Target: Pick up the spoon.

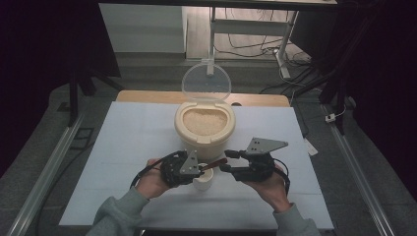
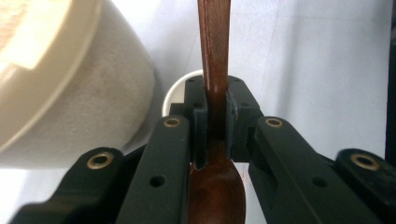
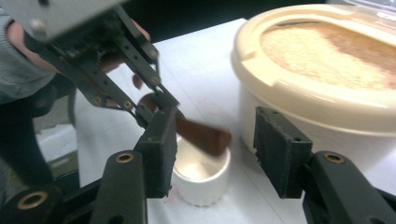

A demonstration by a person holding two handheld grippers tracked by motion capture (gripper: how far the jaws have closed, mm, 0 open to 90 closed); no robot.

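Note:
A cream container (image 1: 204, 133) of pale rice (image 1: 204, 121) stands mid-table with its clear lid (image 1: 206, 82) swung up behind it. In front sits a small white cup (image 1: 203, 181). My left gripper (image 1: 199, 170) is shut on a brown wooden spoon (image 1: 215, 163), held over the cup with its handle pointing right. In the left gripper view the jaws clamp the spoon's neck (image 2: 215, 84), bowl end nearest the camera. My right gripper (image 1: 226, 161) is open just right of the handle's tip. In the right gripper view the spoon handle (image 3: 203, 136) lies over the cup (image 3: 201, 181) between its open fingers (image 3: 159, 154).
The white table top (image 1: 128, 142) has free room to the left and right of the container. A wooden strip (image 1: 147, 96) runs along the far edge. Metal rails (image 1: 49, 167) flank the table. Cables and a desk frame (image 1: 255, 29) lie beyond.

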